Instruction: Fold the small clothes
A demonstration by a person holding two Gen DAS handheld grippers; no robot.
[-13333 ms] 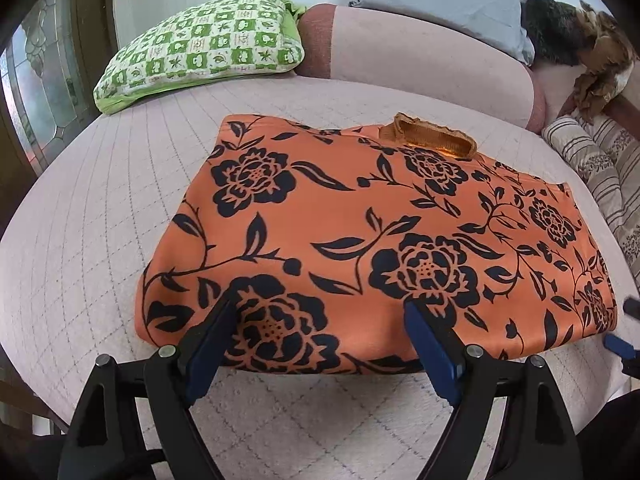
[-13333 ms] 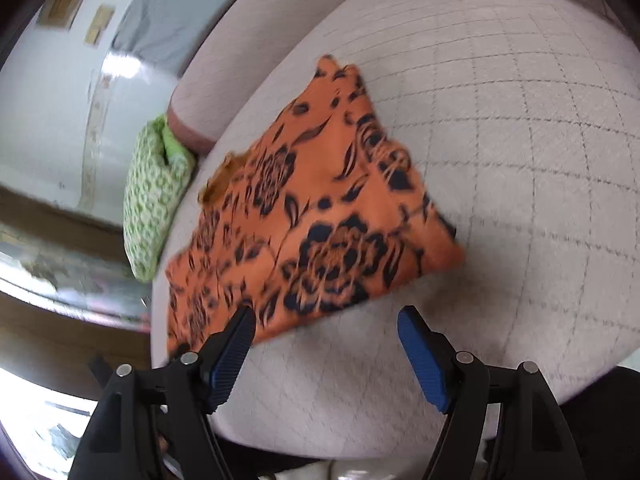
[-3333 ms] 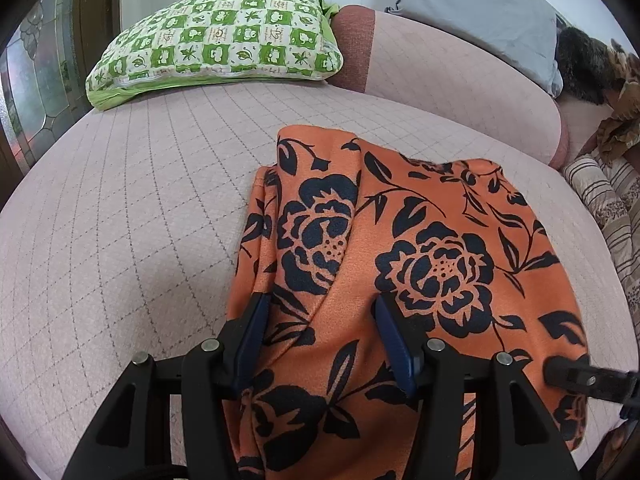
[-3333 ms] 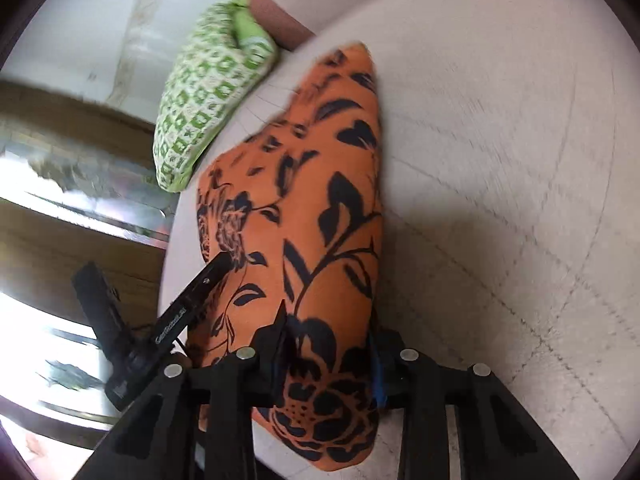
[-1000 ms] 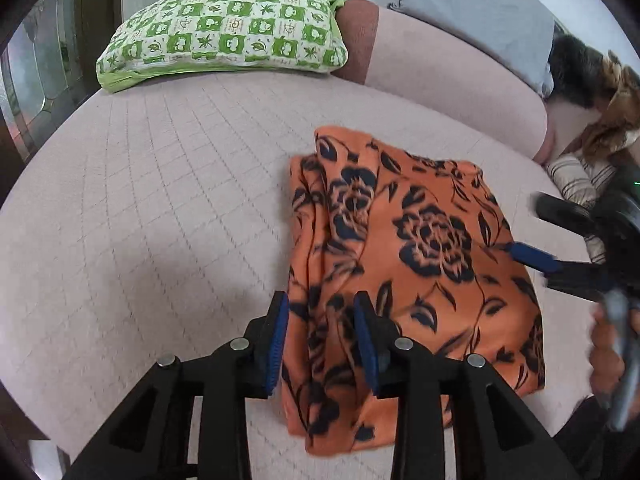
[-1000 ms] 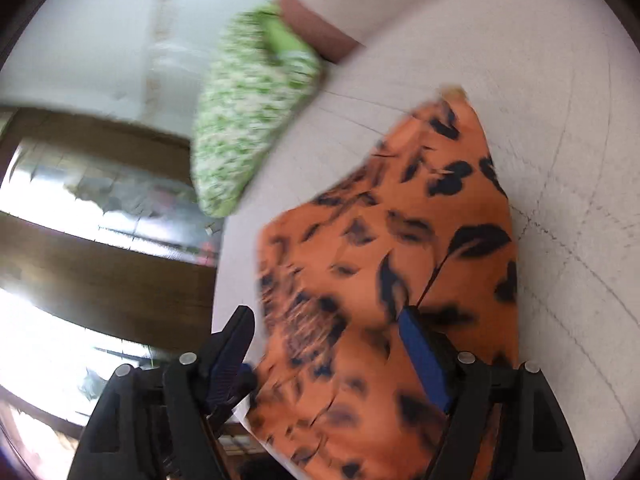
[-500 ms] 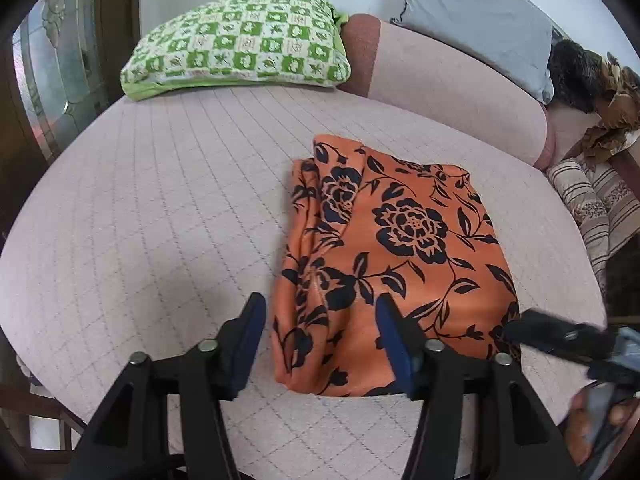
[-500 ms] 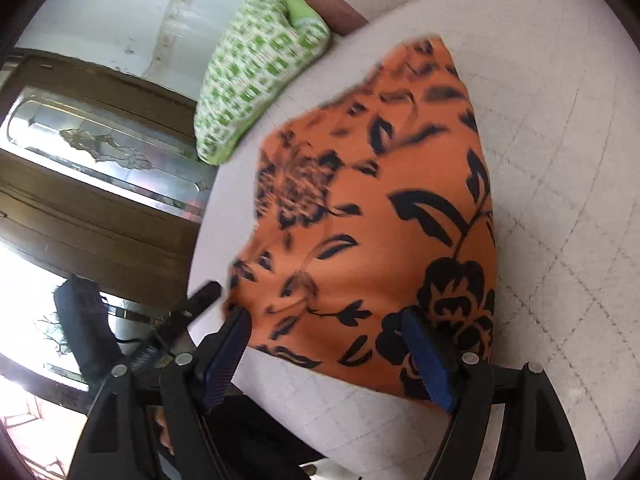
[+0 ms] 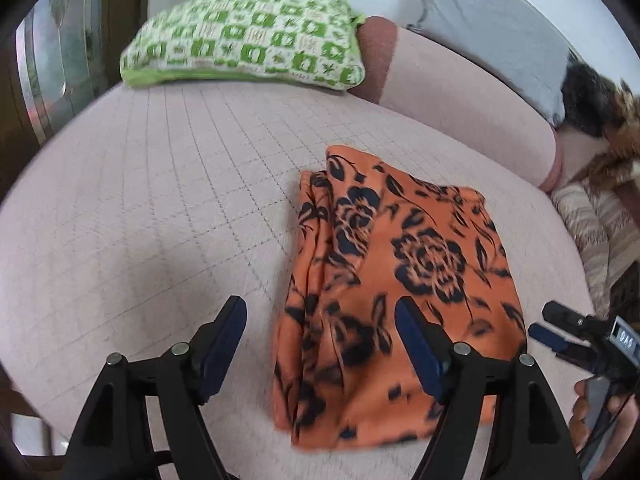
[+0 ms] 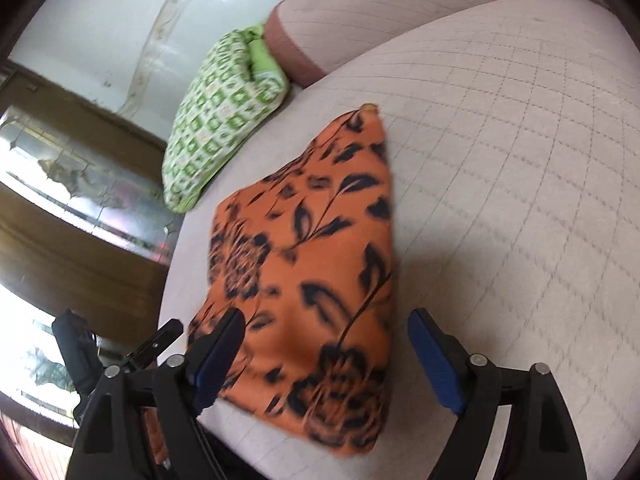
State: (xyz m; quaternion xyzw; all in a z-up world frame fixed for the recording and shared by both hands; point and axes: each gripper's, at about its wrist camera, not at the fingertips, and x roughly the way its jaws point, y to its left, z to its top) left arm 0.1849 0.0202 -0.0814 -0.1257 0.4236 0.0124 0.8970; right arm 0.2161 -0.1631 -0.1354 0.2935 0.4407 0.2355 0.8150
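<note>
- The cloth [image 9: 400,276], orange with black flowers, lies folded into a compact stack on the pink quilted cushion [image 9: 160,200], toward its near right part in the left wrist view.
- The stack's left edge shows several layered folds; its near end reaches close to the cushion's front edge.
- The left gripper [image 9: 320,344] hangs above the cloth's near left corner with its blue-padded fingers [image 9: 224,344] spread wide, holding nothing and apart from the fabric.
- The right gripper [image 10: 324,356] hovers over the cloth's [image 10: 312,264] near end, fingers [image 10: 436,364] likewise spread wide and empty; whether a pad brushes the fabric cannot be told through the blur.
- In the left wrist view the right gripper [image 9: 560,340] shows at the right edge, just beside the cloth's right corner, with the person's hand [image 9: 600,408] on its handle.
- In the right wrist view the left gripper [image 10: 152,344] shows at the lower left, beside the cloth's left corner.
- A green-and-white checked pillow [image 9: 244,44] rests at the far left of the cushion, against the backrest [image 9: 460,88], well apart from the cloth.
- A grey pillow [image 9: 492,28] leans on top of the backrest at the far right.
- A striped fabric [image 9: 596,232] lies off the cushion's right side, with a dark furry thing [image 9: 588,100] beyond it.
- A wooden door with patterned glass [image 10: 60,200] stands to the left of the cushion.
</note>
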